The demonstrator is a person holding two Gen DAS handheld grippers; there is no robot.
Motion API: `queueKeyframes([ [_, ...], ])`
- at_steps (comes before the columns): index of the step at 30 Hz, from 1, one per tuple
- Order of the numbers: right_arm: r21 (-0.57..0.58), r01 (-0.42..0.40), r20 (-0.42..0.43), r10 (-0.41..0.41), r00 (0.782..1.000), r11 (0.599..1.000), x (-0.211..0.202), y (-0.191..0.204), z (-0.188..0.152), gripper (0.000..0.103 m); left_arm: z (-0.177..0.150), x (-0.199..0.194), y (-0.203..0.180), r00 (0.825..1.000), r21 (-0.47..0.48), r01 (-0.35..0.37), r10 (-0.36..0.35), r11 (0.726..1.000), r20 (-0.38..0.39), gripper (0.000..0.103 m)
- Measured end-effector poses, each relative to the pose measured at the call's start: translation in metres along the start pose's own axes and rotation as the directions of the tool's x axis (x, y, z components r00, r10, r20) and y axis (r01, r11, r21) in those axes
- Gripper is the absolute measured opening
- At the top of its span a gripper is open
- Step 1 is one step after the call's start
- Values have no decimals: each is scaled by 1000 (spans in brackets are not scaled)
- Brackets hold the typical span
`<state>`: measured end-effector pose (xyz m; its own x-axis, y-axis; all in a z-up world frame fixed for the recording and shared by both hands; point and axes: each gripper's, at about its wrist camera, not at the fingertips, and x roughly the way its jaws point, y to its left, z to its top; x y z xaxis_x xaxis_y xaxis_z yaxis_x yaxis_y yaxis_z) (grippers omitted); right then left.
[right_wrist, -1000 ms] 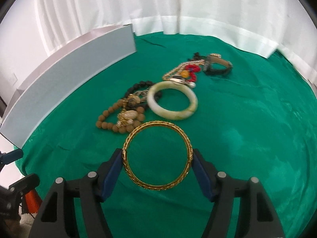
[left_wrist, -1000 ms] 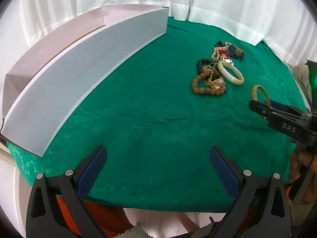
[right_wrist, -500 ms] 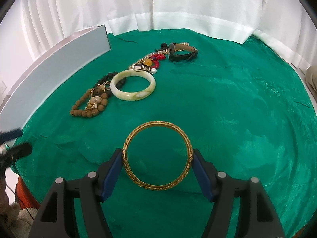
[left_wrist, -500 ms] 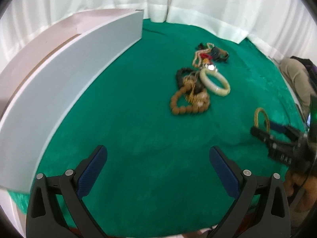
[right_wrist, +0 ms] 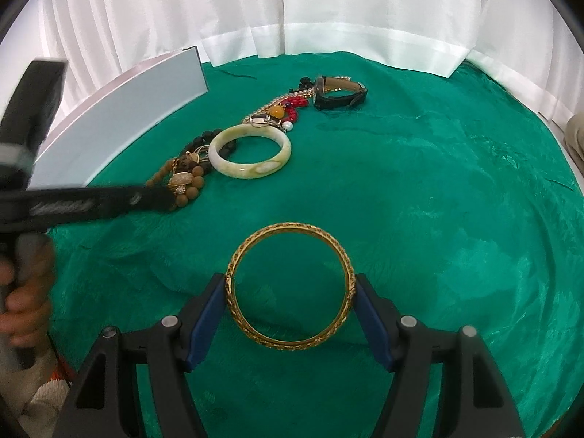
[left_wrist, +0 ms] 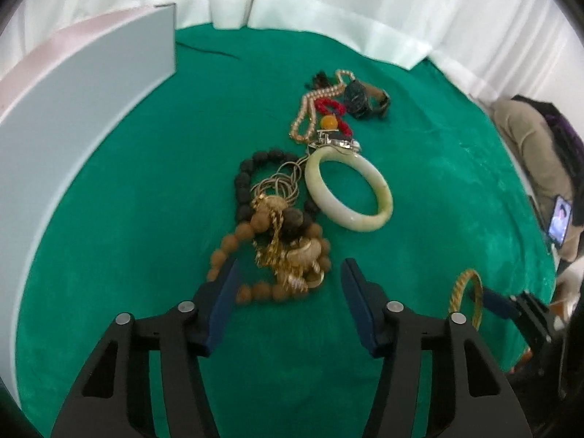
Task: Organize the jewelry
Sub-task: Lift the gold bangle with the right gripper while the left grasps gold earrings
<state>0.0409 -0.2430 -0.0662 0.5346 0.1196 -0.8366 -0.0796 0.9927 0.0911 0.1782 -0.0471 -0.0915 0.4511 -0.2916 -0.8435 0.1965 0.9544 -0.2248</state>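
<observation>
Right tool (right_wrist: 290,304) clamps ornate gold metal bangle (right_wrist: 291,285); left tool (left_wrist: 288,304), jaws apart and empty, straddles brown wooden bead bracelet (left_wrist: 255,255), likely closing next.

Green patterned cloth (right_wrist: 438,200), creased, covering the table. White pleated curtains (right_wrist: 328,7) along the far edge, hems resting on the cloth. Even, soft light. Seated figure in beige (left_wrist: 529,146) at right, lit phone screen (left_wrist: 560,220) beside.

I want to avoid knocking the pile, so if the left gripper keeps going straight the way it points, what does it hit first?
The left gripper, jaws open, would probably first meet the brown bead bracelet tangled with gold chains. Its height above the green cloth is unclear.
</observation>
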Motion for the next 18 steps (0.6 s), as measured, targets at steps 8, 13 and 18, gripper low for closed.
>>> queueKeyframes([
  [8, 8, -10, 1, 10, 1000, 1000, 0, -3, -1, 70, -1, 0, 7, 999, -24, 46, -46, 999, -6, 21],
  [13, 19, -16, 20, 15, 1000, 1000, -8, -8, 4, 70, 3, -34, 19, 990, -50, 140, -139, 989, 22, 21],
  [18, 33, -19, 36, 17, 999, 999, -15, -11, 12, 70, 16, -73, 40, 976, -101, 213, -207, 972, 69, 22],
])
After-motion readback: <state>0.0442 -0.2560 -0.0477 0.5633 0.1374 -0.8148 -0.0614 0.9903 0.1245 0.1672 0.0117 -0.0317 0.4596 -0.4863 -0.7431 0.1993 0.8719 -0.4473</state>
